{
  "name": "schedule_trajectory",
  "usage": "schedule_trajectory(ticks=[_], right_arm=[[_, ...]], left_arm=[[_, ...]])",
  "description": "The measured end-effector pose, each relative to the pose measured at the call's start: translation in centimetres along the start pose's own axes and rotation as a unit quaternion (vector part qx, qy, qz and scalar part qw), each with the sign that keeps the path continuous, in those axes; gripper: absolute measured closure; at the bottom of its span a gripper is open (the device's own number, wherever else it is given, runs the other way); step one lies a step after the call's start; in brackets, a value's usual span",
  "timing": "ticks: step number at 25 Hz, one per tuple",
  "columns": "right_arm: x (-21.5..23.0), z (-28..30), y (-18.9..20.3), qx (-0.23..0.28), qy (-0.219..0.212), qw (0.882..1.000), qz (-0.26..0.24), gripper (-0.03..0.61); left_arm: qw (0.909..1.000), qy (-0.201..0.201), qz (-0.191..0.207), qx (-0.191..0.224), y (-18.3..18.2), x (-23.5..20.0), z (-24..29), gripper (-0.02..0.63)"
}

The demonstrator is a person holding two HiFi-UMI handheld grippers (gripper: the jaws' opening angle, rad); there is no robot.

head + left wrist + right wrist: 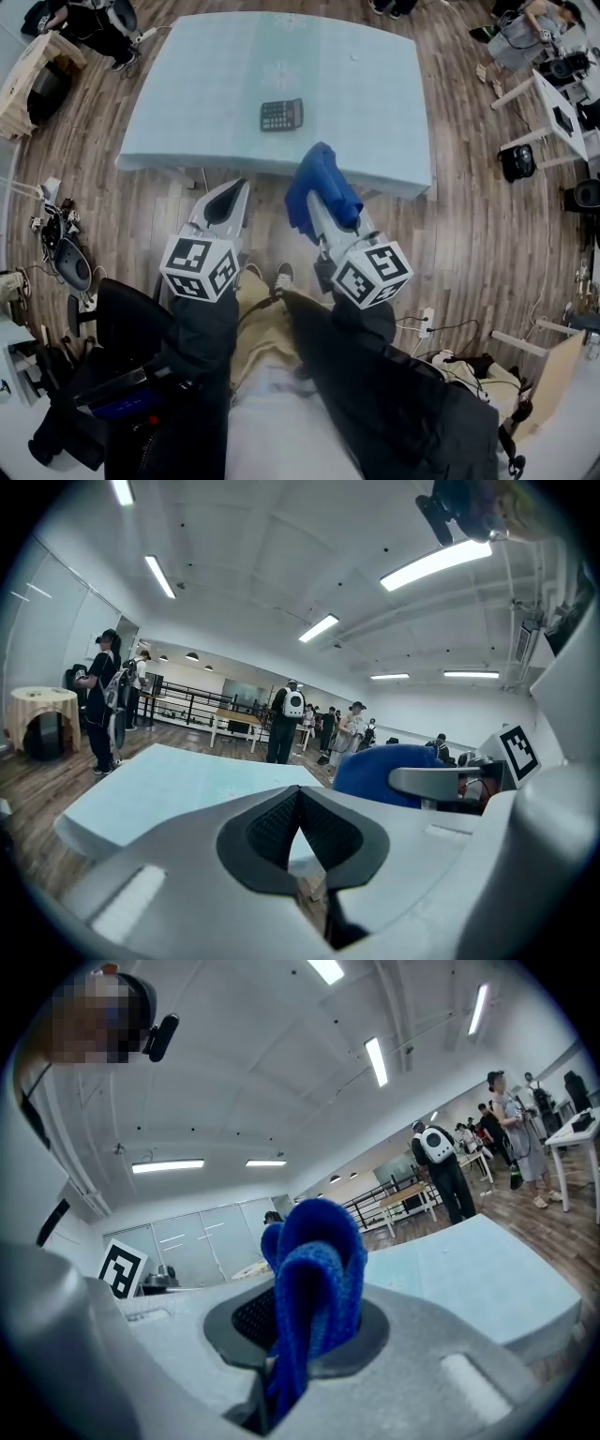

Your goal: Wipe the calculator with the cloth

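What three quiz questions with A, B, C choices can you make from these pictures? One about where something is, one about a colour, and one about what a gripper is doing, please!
1. Where is the calculator?
A. in a box
B. on the table
C. on a shelf

2. What colour is the cloth?
A. blue
B. red
C. yellow

3. What are the right gripper jaws doing?
A. wide apart, holding nothing
B. closed on the calculator
C. closed on the cloth

Answers:
1 B, as the head view shows it lying flat near the table's close edge.
2 A, as it is bright blue in every view.
3 C, as the right gripper view shows the cloth pinched between the jaws.
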State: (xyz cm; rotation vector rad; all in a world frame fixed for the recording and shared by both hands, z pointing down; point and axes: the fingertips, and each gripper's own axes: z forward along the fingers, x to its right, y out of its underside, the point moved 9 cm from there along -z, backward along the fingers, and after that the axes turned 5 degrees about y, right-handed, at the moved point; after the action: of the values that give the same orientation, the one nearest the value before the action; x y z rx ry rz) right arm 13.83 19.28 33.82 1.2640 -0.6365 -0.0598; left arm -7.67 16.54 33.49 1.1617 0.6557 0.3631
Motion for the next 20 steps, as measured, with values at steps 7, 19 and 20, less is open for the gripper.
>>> schedule_trajectory(ticks=[7, 19, 20], right_arm=[[0.7, 1.2, 0.0, -0.01, 0.005, 1.0, -0.001, 0.532], [2.9, 11.1, -3.7, 0.013, 0.047, 0.999, -0.011, 0.532], [2.9, 12.1, -4.0, 0.013, 0.047, 0.999, -0.012, 0.532]], left_arm=[[1.0, -0.002, -0.008, 0.001, -0.2, -1.2, 1.3, 0.615], [0.9994, 0.034, 0.001, 0.009, -5.6, -10.1, 9.1, 0.615], [0.9993, 0.036, 0.0, 0.01, -6.0, -10.9, 9.7, 0.615]])
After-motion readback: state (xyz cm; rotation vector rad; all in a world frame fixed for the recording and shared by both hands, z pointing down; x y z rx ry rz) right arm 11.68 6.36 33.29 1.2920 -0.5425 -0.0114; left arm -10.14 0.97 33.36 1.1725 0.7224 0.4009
